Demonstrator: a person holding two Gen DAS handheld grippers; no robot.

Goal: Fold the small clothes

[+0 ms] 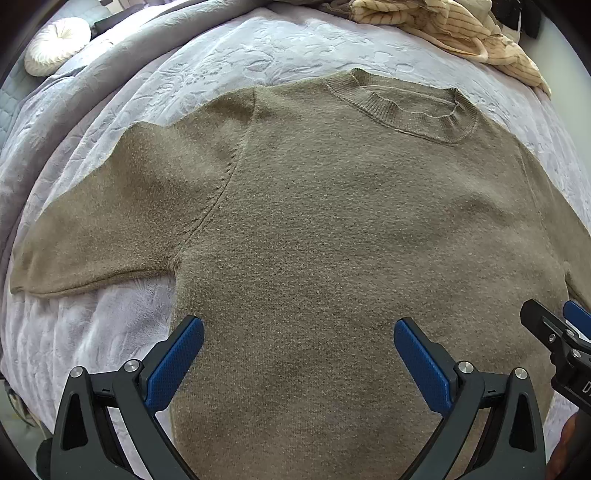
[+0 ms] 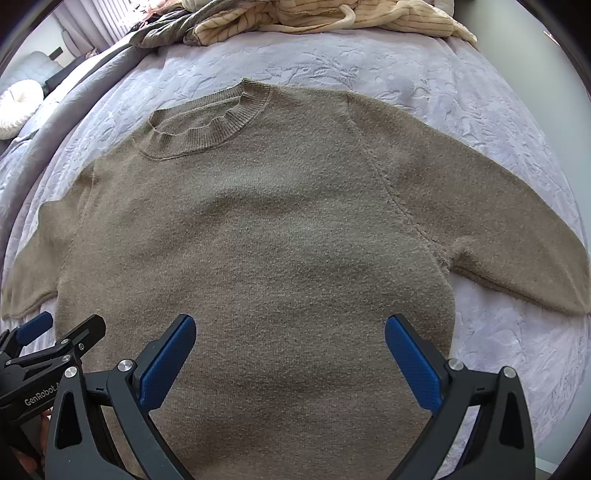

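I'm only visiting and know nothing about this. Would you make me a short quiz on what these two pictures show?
1. True or false: the olive-brown sweater is already folded in half.
2. The left tongs and right tongs are: A open, B shut on cloth.
3. What lies heaped beyond the sweater's collar on the lilac bedspread?

Key: 1 false, it lies spread flat. 2 A. 3 Cream striped clothes.
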